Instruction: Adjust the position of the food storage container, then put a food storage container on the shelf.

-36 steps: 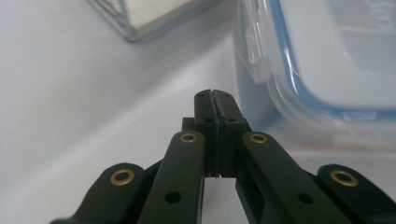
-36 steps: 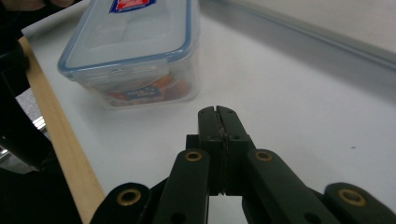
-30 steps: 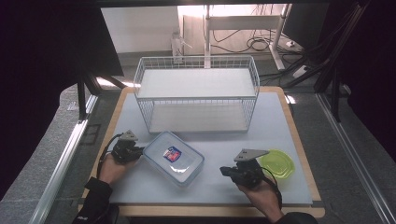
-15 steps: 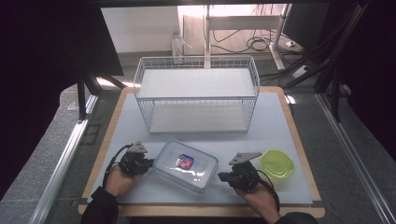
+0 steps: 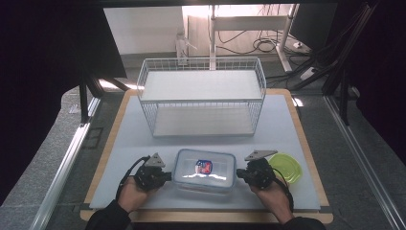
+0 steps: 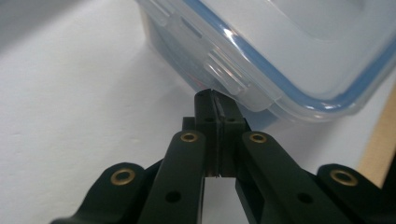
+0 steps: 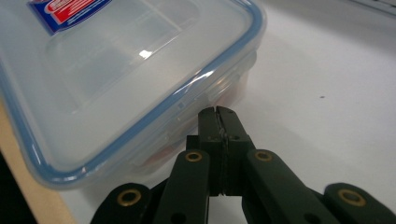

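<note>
A clear plastic container (image 5: 205,178) with a blue-sealed lid and a red-and-blue sticker lies flat near the table's front edge. My left gripper (image 5: 168,176) is at its left end, shut. In the left gripper view the closed tips (image 6: 212,94) touch the container (image 6: 289,51) just under a side latch. My right gripper (image 5: 239,174) is at the container's right end, also shut. Its closed tips (image 7: 217,111) press against the container (image 7: 112,79) wall below the lid rim. Nothing is held between either pair of jaws.
A two-level white wire basket shelf (image 5: 201,98) stands at the back middle of the grey mat. A yellow-green round lid or dish (image 5: 288,167) lies just right of my right gripper. The wooden table edge (image 5: 206,216) runs close behind the hands.
The container has slid to the right and turned square to the table's front edge. My left gripper followed it rightward and toward the front; the right gripper barely shifted.
</note>
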